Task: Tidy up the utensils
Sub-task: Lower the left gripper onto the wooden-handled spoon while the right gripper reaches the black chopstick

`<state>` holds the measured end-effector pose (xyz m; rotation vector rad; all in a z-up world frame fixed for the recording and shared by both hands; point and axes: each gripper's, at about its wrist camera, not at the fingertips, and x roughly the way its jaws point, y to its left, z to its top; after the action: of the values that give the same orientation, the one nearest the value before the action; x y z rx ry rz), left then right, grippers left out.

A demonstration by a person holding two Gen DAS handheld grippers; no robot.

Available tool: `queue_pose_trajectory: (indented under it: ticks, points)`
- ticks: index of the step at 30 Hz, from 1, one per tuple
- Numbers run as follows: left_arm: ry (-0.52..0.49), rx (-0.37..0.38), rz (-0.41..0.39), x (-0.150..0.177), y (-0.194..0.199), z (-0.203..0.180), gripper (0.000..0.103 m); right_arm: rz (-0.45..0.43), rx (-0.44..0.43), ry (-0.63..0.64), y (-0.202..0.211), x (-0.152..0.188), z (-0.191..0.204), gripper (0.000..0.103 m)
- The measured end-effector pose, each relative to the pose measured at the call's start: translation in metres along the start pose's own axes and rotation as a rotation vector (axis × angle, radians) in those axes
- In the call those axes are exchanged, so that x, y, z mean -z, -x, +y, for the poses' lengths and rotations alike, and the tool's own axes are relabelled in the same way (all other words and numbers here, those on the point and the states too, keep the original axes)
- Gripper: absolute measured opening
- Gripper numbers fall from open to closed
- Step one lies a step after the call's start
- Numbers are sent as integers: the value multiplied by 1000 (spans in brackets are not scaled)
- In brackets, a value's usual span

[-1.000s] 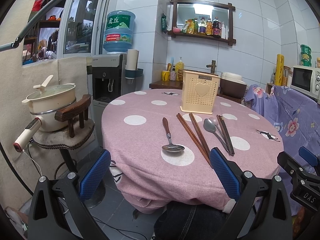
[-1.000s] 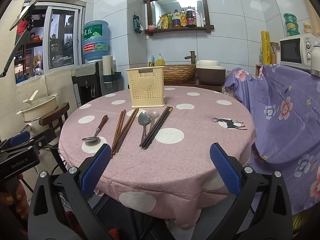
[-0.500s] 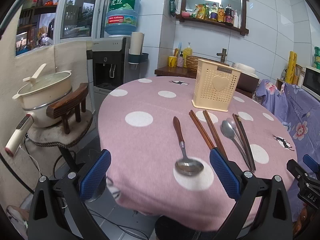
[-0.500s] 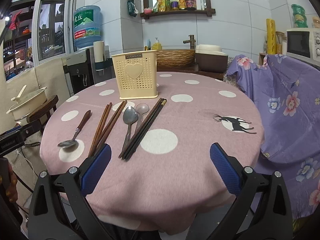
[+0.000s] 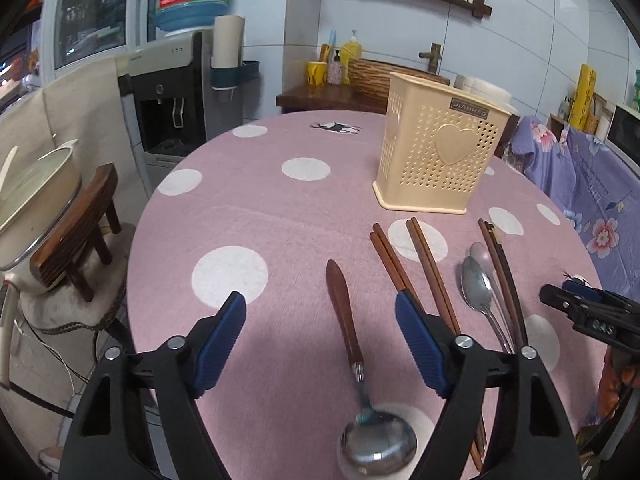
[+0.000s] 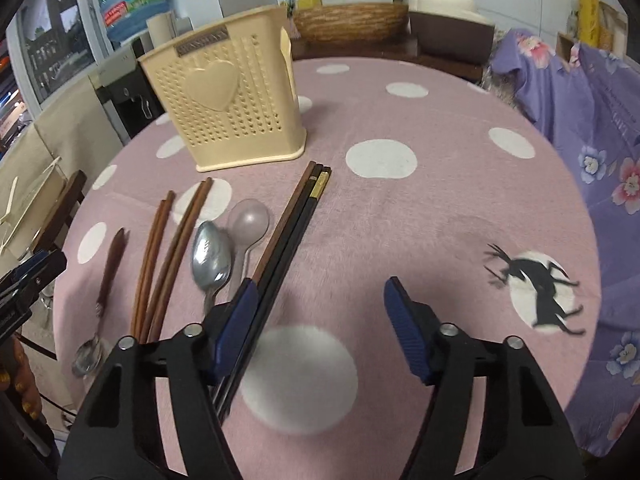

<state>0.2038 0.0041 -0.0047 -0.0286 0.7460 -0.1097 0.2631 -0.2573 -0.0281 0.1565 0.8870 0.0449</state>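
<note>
On the worktop [image 6: 440, 200], the right half lies open cloth, giving a gripper free passage. The cream utensil holder [image 6: 228, 108] stands upright at the back, blocking the way behind the row. The utensils lie close together: wooden-handled spoon [image 5: 348, 320], brown chopsticks [image 6: 168, 248], two spoons [image 6: 224, 248] and dark chopsticks [image 6: 292, 224], with only narrow gaps between for fingers.
</note>
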Motion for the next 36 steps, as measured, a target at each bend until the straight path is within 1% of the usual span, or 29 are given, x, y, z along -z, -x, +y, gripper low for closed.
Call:
queue_pose_trajectory:
  ticks: [2, 5, 6, 7, 11, 14, 17, 21, 24, 27, 30, 36]
  points:
    - [-6, 2, 32, -6, -10, -1, 69, 37, 20, -5, -16, -11, 1, 57]
    - [-12, 16, 73, -9, -22, -3, 65, 63, 36, -6, -32, -22, 4, 49]
    - [-16, 19, 83, -10, -25, -4, 65, 69, 30, -8, -34, -25, 4, 48]
    - [-21, 21, 86, -10, -26, -5, 65, 75, 21, -9, -38, -28, 5, 47]
    - [-22, 19, 99, -11, -32, -6, 64, 92, 37, -9, -49, -37, 9, 40]
    - [-20, 18, 110, -11, -36, -6, 64, 91, 43, -2, -51, -42, 10, 36]
    - [-23, 15, 115, -11, -38, -5, 64, 109, 56, -4, -52, -44, 4, 31]
    - [-21, 17, 121, -12, -39, -5, 64, 112, 55, -27, -51, -46, -7, 30]
    - [-22, 21, 130, -12, -41, -7, 64, 131, 29, -47, -54, -47, -5, 31]
    - [-22, 26, 134, -12, -42, -10, 64, 129, 37, -54, -56, -49, -3, 31]
    - [-41, 13, 136, -12, -45, -14, 64, 130, 44, -55, -56, -49, -2, 31]
    - [-19, -6, 182, -10, -62, -11, 48, 131, 56, -51, -57, -51, 1, 31]
